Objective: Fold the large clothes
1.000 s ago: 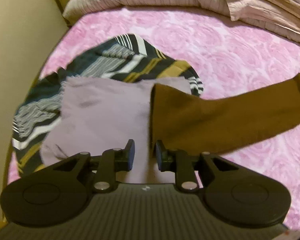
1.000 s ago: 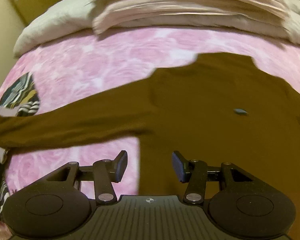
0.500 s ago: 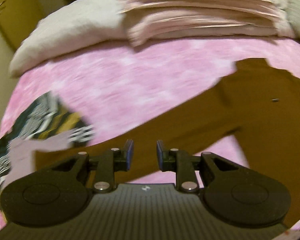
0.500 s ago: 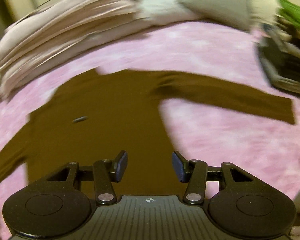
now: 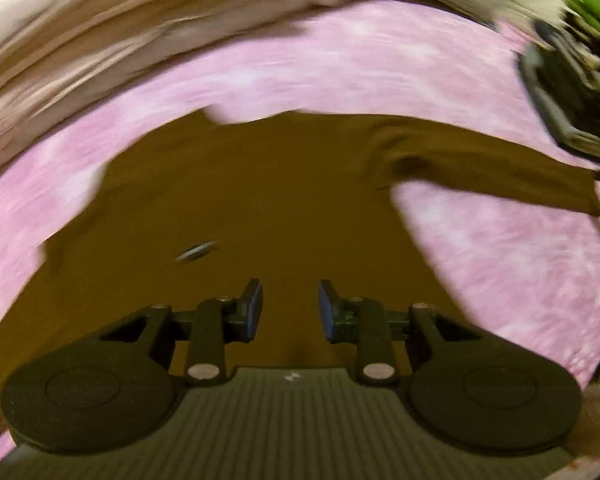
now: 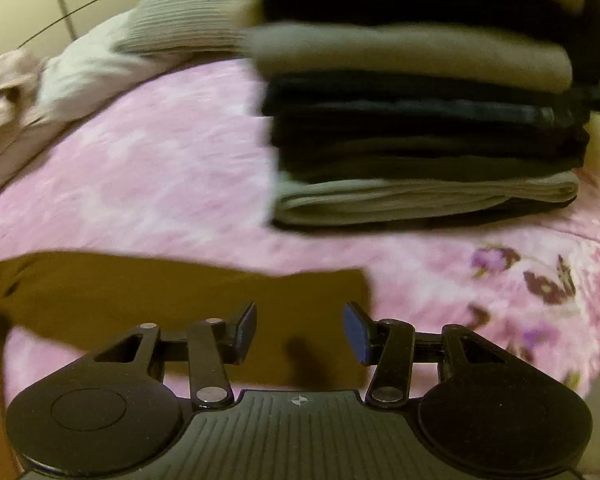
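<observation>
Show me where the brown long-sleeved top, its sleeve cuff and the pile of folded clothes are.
brown long-sleeved top (image 5: 260, 200), left wrist view, middle of the body.
sleeve cuff (image 6: 340, 300), right wrist view, sleeve end.
pile of folded clothes (image 6: 420, 128), right wrist view, front side of the stack.

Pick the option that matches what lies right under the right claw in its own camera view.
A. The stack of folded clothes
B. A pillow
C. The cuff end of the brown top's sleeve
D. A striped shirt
C: in the right wrist view the right claw hangs, empty, over the sleeve end of the brown top, flat on the pink bedspread; the stack of folded clothes sits farther off.
</observation>
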Action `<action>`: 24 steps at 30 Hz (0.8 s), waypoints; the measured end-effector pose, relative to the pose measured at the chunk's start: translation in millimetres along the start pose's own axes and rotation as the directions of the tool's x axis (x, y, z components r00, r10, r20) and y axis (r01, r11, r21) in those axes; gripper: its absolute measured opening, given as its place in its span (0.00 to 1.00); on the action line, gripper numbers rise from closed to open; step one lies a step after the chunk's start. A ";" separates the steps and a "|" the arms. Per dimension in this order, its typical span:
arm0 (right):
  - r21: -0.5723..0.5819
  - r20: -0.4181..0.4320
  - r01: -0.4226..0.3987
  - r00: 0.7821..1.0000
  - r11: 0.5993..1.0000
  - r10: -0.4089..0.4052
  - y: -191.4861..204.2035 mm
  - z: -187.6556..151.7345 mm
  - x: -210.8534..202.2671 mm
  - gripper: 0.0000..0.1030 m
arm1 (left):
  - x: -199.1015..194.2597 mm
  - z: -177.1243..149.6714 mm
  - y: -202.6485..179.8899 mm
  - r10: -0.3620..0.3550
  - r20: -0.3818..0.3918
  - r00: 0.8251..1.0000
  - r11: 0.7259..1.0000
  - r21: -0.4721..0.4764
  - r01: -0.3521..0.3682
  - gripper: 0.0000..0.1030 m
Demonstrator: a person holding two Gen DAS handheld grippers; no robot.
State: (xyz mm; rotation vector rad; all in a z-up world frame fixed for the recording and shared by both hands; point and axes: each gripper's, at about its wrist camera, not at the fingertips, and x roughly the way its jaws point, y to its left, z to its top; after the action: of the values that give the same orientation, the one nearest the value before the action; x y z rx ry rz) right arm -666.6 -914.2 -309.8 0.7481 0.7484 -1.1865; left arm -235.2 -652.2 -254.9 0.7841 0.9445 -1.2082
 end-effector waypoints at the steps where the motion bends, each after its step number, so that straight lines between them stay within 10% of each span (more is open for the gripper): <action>1: 0.016 -0.009 -0.006 1.000 1.000 0.006 -10.8 1.5 10.4 0.45 | 8.5 10.0 -16.9 -0.016 -0.004 1.000 1.000 0.026 0.016 0.25; 5: 0.095 -0.040 -0.081 0.996 0.992 0.085 -39.6 0.1 34.2 0.38 | 30.3 34.7 -65.6 -0.037 -0.023 0.999 0.992 0.120 0.040 0.27; 7: 0.085 -0.043 -0.109 0.993 0.990 0.113 -41.8 0.2 31.4 0.00 | 36.8 39.8 -77.2 -0.034 -0.043 0.998 0.990 0.132 0.040 0.27; 13: -0.146 0.187 0.024 0.982 0.989 0.004 -25.6 20.0 -1.8 0.00 | 46.1 41.6 -85.0 -0.014 -0.088 0.996 0.990 0.139 0.026 0.27; 20: -0.030 0.085 0.043 0.996 0.999 -0.041 -26.2 8.1 -6.2 0.33 | 34.8 28.8 -81.7 -0.013 -0.099 0.995 0.992 0.121 0.025 0.27; 24: -0.056 0.045 -0.042 0.998 0.998 0.045 17.0 -13.7 -35.4 0.34 | 19.2 18.4 -67.0 -0.014 -0.084 0.996 0.997 0.073 0.020 0.28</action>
State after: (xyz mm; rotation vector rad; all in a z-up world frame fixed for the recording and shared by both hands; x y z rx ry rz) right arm -658.8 -880.9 -286.1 0.6864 0.7201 -1.1360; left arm -296.0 -689.4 -265.2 0.8923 0.9806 -1.2389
